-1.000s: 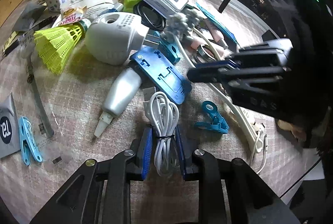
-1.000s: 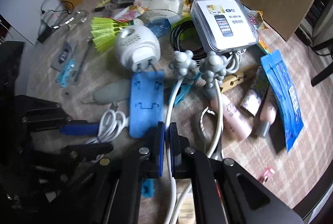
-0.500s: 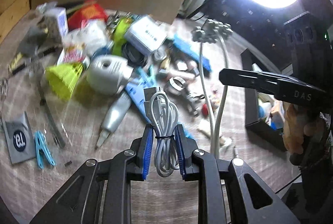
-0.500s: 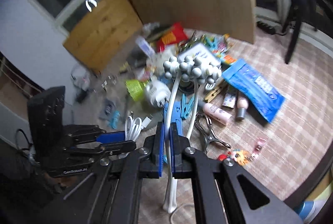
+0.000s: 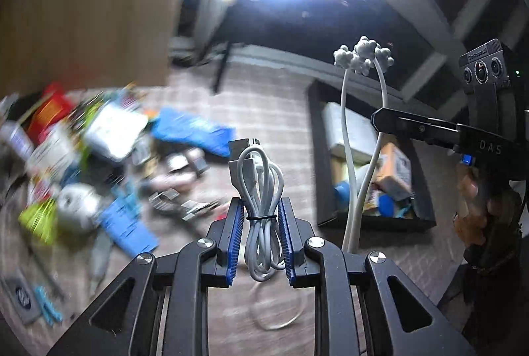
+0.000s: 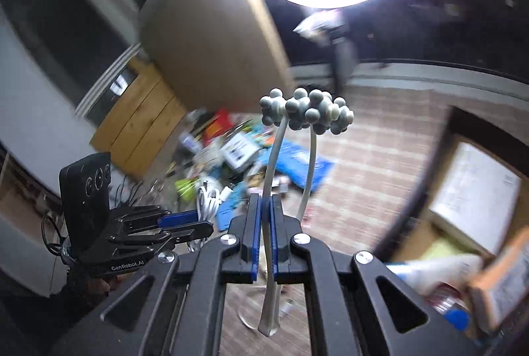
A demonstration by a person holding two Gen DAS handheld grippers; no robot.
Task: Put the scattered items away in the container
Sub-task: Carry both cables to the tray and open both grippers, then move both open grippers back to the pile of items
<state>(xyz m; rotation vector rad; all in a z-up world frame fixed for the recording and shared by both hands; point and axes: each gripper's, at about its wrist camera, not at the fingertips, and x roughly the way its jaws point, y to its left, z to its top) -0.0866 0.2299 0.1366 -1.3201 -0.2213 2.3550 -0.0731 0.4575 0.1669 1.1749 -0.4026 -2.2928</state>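
My left gripper (image 5: 261, 240) has its jaws clamped on the bundled white cable (image 5: 263, 197), gripped around the tied middle so the loops stay together and don't unravel in the air. The plug end sticks up past the pads; the lower loops hang below.

My right gripper (image 6: 266, 237) has its jaws clenched fully on one thin stem of the white massager (image 6: 307, 111), the one with clustered knobby balls on top. The pinch sits low on the stem, so the ball heads stand up ahead of the gripper and the second stem arcs free beside it. The grip is thin, so I judge it could swing or slip.

Both items are lifted clear of the surface (image 5: 274, 104), which carries a checked cloth. The container (image 5: 322, 177), a dark box already part-filled with packets and small boxes, sits on the right in the left wrist view. The massager hangs in front of it or over it; I can't tell which.

The pile of clutter (image 5: 99, 157) remains on the surface's left, well apart from the box: a blue packet, a white plug, a yellow shuttlecock, all blurred.

My guess is both hands are mid-carry toward the box, with the drop next. Much of the tidying is left.
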